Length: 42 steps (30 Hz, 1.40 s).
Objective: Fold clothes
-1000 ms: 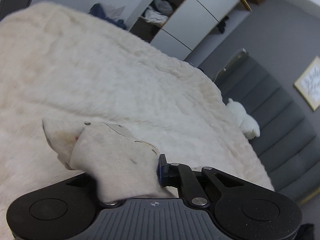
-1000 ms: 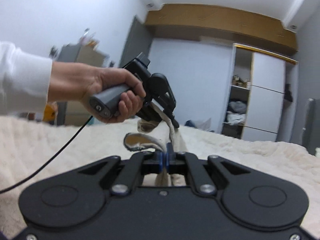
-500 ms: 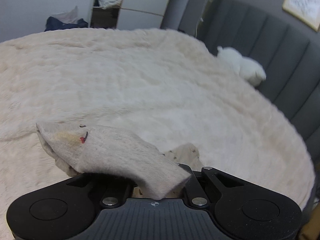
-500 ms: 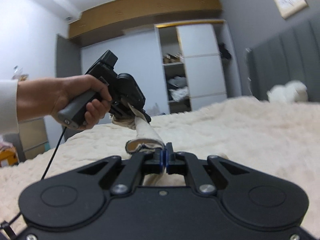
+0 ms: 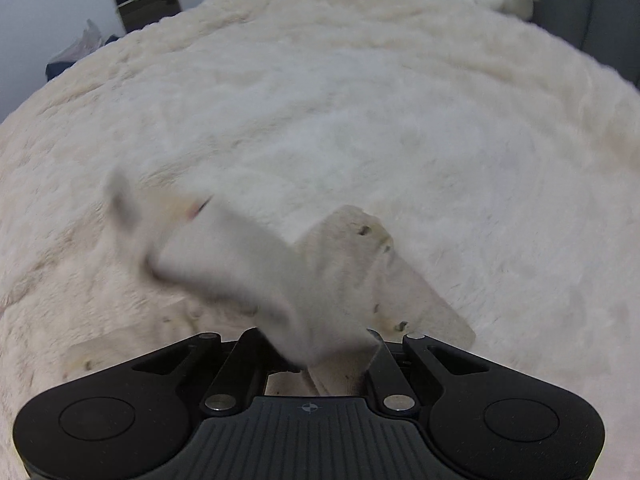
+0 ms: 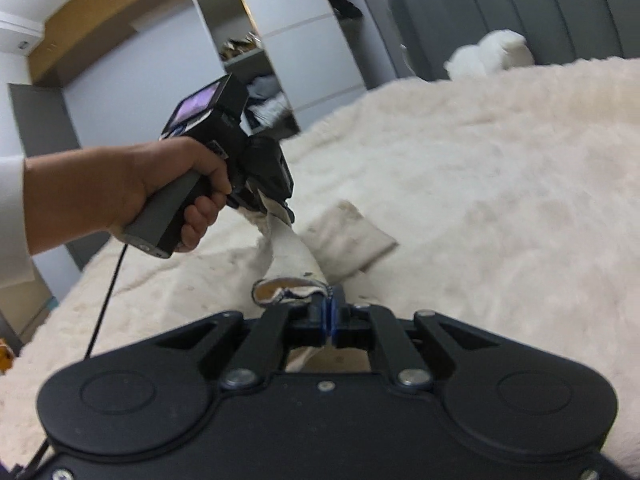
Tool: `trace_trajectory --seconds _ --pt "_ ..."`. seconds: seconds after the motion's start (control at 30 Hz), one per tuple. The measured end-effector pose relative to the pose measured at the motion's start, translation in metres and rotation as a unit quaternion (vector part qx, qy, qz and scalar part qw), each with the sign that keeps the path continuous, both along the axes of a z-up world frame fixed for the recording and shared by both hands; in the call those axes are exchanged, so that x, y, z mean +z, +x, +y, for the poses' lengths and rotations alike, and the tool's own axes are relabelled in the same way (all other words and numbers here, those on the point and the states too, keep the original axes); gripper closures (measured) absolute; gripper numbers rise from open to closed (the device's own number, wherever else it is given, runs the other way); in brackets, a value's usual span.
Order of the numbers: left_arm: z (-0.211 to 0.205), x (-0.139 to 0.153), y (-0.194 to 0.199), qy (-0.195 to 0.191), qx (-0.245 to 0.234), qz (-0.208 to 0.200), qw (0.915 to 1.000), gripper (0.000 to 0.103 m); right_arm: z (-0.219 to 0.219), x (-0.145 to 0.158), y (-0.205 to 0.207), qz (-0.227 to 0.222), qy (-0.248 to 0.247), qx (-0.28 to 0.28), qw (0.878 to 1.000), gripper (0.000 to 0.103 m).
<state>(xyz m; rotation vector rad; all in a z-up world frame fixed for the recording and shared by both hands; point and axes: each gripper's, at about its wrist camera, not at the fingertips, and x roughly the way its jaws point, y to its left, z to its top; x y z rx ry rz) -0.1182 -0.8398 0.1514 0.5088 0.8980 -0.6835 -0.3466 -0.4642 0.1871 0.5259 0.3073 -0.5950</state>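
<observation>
Both my claws clamped on one sock: right claw at cuff, left claw on other end, above bed.

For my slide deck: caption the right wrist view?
Both grippers hold a cream sock stretched above the fluffy bed.

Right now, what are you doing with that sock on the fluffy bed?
A person is holding one cream-white worn sock stretched between two handheld grippers above the fluffy cream blanket. The left gripper pinches one end, and the right gripper is shut on the open cuff end. A second, similar cream sock lies flat on the blanket just beyond. A white plush toy sits by the grey headboard.
</observation>
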Motion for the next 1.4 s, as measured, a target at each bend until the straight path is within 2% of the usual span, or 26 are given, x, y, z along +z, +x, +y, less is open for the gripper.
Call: trace_trajectory --seconds 0.07,0.13,0.17,0.2,0.23,0.3,0.33,0.43,0.53,0.6,0.67,0.77,0.8,0.87,0.9,0.97,1.07,1.17,1.23,1.3,1.33,1.37,1.4 --pt "-0.015 -0.009 -0.008 0.011 -0.018 -0.006 0.9998 0.095 -0.008 -0.009 0.002 0.027 0.006 -0.016 0.999 0.103" --pt "-0.020 -0.016 -0.010 0.018 -0.027 0.012 0.9994 0.088 -0.014 -0.013 0.006 0.047 0.020 -0.023 0.998 0.101" --pt "-0.023 -0.020 -0.010 0.022 -0.033 0.025 0.9989 0.081 -0.018 -0.017 0.008 0.060 0.031 -0.026 0.997 0.101" --pt "-0.021 -0.021 -0.010 0.016 -0.036 0.037 0.9985 0.073 -0.023 -0.019 0.010 0.065 0.046 -0.029 0.996 0.094" --pt "-0.011 -0.016 -0.008 -0.003 -0.033 0.050 0.9982 0.069 -0.028 -0.020 0.012 0.069 0.054 -0.039 0.995 0.091" --pt "0.010 -0.006 -0.005 -0.041 -0.028 0.070 0.9963 0.055 -0.029 -0.016 0.012 0.069 0.040 -0.056 0.995 0.090" --pt "0.024 0.002 -0.005 -0.059 -0.027 0.072 0.9953 0.052 -0.027 -0.014 0.011 0.065 0.027 -0.063 0.996 0.089" --pt "0.076 0.025 -0.010 -0.110 -0.033 0.079 0.9902 0.035 -0.024 -0.010 0.009 0.051 0.003 -0.078 0.996 0.072" --pt "0.146 0.036 -0.018 -0.146 -0.016 0.087 0.9854 0.033 -0.021 -0.009 0.008 0.032 -0.011 -0.087 0.996 0.071" --pt "0.177 0.039 -0.022 -0.158 -0.004 0.091 0.9832 0.033 -0.020 -0.006 0.009 0.037 -0.017 -0.087 0.995 0.067" --pt "0.241 0.024 -0.028 -0.165 0.030 0.101 0.9808 0.032 -0.017 -0.010 0.012 0.051 -0.011 -0.082 0.995 0.067" --pt "0.297 0.000 -0.036 -0.168 0.067 0.138 0.9736 0.032 -0.009 -0.013 0.011 0.054 0.006 -0.078 0.996 0.067" --pt "0.313 -0.011 -0.038 -0.173 0.080 0.156 0.9692 0.032 -0.006 -0.012 0.010 0.053 0.005 -0.074 0.996 0.067" --pt "0.349 -0.038 -0.045 -0.190 0.110 0.191 0.9566 0.032 0.004 -0.012 0.018 0.048 0.004 -0.032 0.998 0.067" --pt "0.356 -0.045 -0.046 -0.204 0.111 0.204 0.9512 0.032 0.005 -0.012 0.022 0.046 0.004 -0.015 0.999 0.066" --pt "0.371 -0.058 -0.048 -0.227 0.113 0.224 0.9410 0.032 0.028 -0.010 0.039 0.053 0.001 0.063 0.997 0.063" --pt "0.392 -0.063 -0.050 -0.244 0.116 0.215 0.9384 0.032 0.067 -0.004 0.064 0.080 -0.024 0.149 0.985 0.060" --pt "0.409 -0.062 -0.053 -0.264 0.105 0.201 0.9374 0.032 0.108 0.005 0.084 0.102 -0.059 0.199 0.973 0.054" --pt "0.424 -0.065 -0.054 -0.276 0.113 0.186 0.9361 0.032 0.134 0.008 0.100 0.124 -0.075 0.226 0.963 0.055" --pt "0.436 -0.070 -0.052 -0.286 0.126 0.182 0.9323 0.032 0.156 0.006 0.116 0.154 -0.091 0.250 0.952 0.059" --pt "0.444 -0.076 -0.049 -0.289 0.134 0.182 0.9303 0.032 0.169 0.001 0.126 0.189 -0.116 0.264 0.939 0.061" --pt "0.445 -0.078 -0.048 -0.285 0.135 0.179 0.9319 0.033 0.183 -0.005 0.137 0.224 -0.140 0.277 0.924 0.069" --pt "0.445 -0.078 -0.047 -0.281 0.134 0.175 0.9341 0.033 0.193 -0.013 0.143 0.263 -0.167 0.282 0.908 0.091"
